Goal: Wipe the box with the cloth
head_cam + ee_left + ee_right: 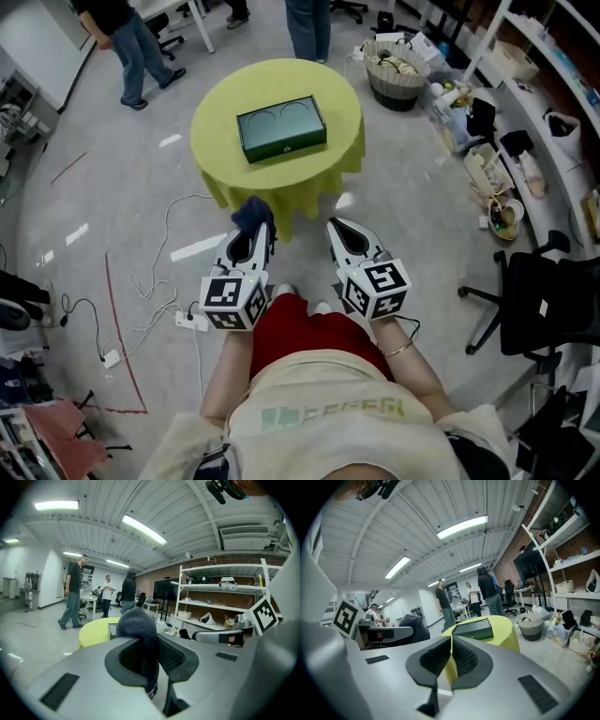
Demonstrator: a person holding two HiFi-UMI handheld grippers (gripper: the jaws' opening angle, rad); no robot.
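Note:
A dark green box (281,128) lies on a round table with a yellow-green cover (220,159), in front of me and beyond both grippers. My left gripper (254,232) is shut on a dark blue knitted cloth (253,213), which bulges above the jaws in the left gripper view as the cloth (137,622). My right gripper (337,228) is shut with nothing in it; its jaws meet in the right gripper view (451,641). Past them I see the box (474,629). Both grippers hang over the floor, short of the table's near edge.
People stand beyond the table (131,37). A wicker basket (396,70) and cluttered shelves (525,112) run along the right. A black office chair (544,305) is at my right. Cables and a power strip (190,320) lie on the floor at left.

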